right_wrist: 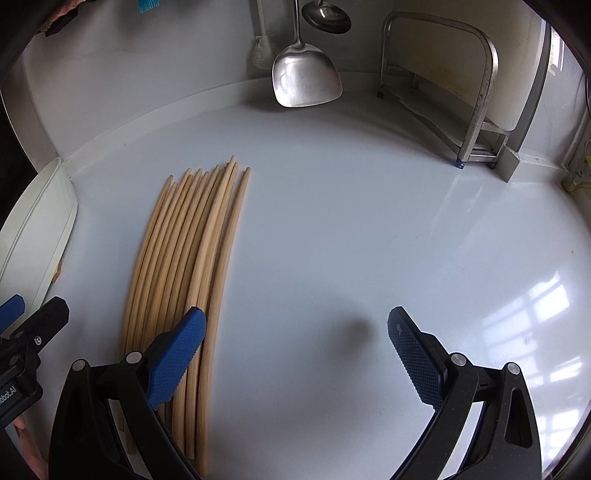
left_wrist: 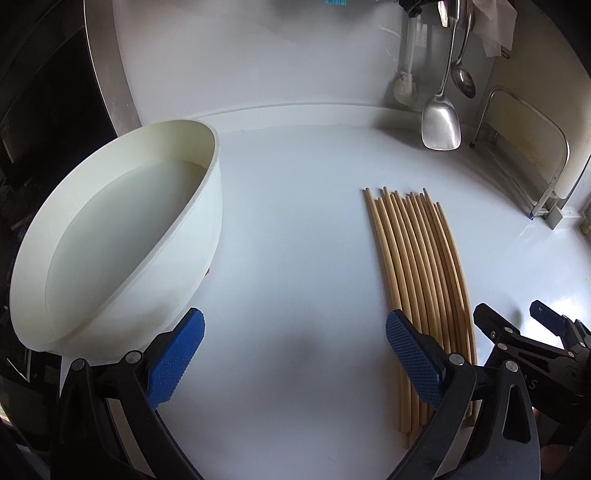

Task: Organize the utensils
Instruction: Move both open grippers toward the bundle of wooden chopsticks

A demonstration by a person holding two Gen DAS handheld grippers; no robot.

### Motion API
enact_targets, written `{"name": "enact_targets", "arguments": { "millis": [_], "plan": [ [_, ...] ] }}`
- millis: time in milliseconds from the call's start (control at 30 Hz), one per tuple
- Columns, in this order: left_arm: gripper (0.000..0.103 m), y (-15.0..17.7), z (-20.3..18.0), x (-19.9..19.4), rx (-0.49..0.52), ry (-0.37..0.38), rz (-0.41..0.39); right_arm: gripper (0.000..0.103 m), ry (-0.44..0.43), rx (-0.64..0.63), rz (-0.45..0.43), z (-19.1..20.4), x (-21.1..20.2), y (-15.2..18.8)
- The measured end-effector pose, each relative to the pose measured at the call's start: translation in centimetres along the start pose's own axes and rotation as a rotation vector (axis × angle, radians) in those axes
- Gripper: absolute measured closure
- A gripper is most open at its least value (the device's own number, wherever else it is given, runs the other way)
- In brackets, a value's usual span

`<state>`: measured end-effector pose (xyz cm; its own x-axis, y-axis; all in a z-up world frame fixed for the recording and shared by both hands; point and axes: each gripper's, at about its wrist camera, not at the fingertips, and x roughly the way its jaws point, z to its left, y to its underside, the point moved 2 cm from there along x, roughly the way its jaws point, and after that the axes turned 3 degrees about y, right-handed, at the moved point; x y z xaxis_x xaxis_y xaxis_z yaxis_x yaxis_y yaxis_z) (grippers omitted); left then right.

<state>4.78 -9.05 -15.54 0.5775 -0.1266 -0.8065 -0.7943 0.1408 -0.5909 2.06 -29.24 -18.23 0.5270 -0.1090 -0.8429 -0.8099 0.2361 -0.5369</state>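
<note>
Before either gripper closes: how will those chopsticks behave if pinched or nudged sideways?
The chopsticks look like thin round wooden sticks, so probably stiff and light. They lie loose, side by side on the glossy white counter, so a sideways nudge would likely roll or scatter them. Pinching several at once, some may slip out. Both the left gripper and right gripper are open.

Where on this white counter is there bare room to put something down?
Bare counter lies between the white tub and the chopsticks, and a wider patch runs right of the chopsticks toward the metal rack. The back corner is crowded: spatula, ladle, brush.
</note>
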Motion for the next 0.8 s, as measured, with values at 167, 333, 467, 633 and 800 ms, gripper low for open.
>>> {"name": "enact_targets", "arguments": {
  "millis": [167,333,467,633,800],
  "plan": [
    [0.006,-0.2,0.0,0.6,-0.008,0.025,0.013,0.008,0.042,-0.010,0.000,0.6,0.4,0.3],
    [0.006,-0.1,-0.2,1.1,-0.005,0.042,0.027,0.009,0.075,-0.033,-0.013,1.0,0.1,0.6],
    [0.006,0.0,-0.7,1.4,0.002,0.050,0.032,0.009,0.088,-0.062,-0.009,1.3,0.0,1.1],
    [0.006,0.2,-1.2,1.9,-0.005,0.050,0.041,0.009,0.084,-0.087,-0.020,1.3,0.0,0.8],
    [0.006,0.4,-1.7,2.5,-0.001,0.034,0.048,0.033,0.075,-0.113,-0.033,1.0,-0.2,0.3]
  ]
}}
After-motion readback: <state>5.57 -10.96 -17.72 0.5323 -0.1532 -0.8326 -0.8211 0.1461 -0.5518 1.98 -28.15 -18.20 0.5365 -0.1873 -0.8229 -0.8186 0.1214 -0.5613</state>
